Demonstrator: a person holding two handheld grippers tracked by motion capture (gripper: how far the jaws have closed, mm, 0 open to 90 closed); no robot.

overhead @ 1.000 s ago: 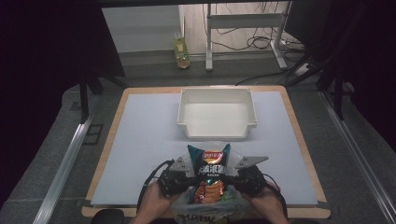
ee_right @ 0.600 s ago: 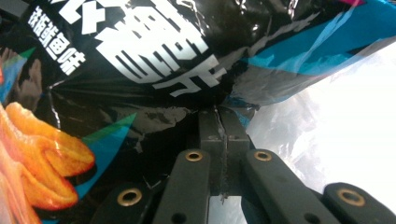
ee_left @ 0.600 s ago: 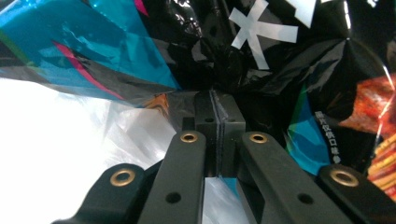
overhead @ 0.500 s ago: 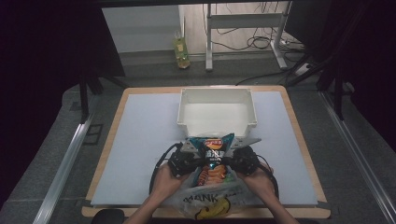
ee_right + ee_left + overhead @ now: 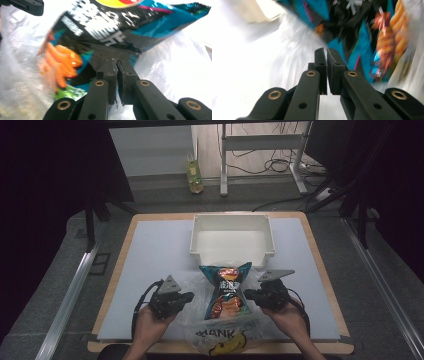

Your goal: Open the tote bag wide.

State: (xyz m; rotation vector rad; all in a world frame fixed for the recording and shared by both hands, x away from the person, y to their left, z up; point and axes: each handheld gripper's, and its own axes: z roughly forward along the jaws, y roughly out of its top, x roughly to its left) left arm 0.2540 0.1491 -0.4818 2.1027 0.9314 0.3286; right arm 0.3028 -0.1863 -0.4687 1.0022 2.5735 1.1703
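A teal and black chip bag lies partly inside a clear plastic bag with yellow and black print, near the table's front edge. My left gripper sits just left of the plastic bag. Its jaws are together in the left gripper view, with nothing visible between the pads, and the chip bag is blurred beyond them. My right gripper is at the plastic bag's right edge. In the right gripper view it is shut with a thin strip of clear film between its pads, just below the chip bag.
A white rectangular bin stands at the table's middle back, just beyond the chip bag. A pale mat covers the wooden tabletop. A bottle and desk legs with cables are on the floor beyond the table.
Both hands have moved apart sideways, the left one farther. The chip bag and plastic bag, earlier bunched between the grippers, now lie spread on the table.
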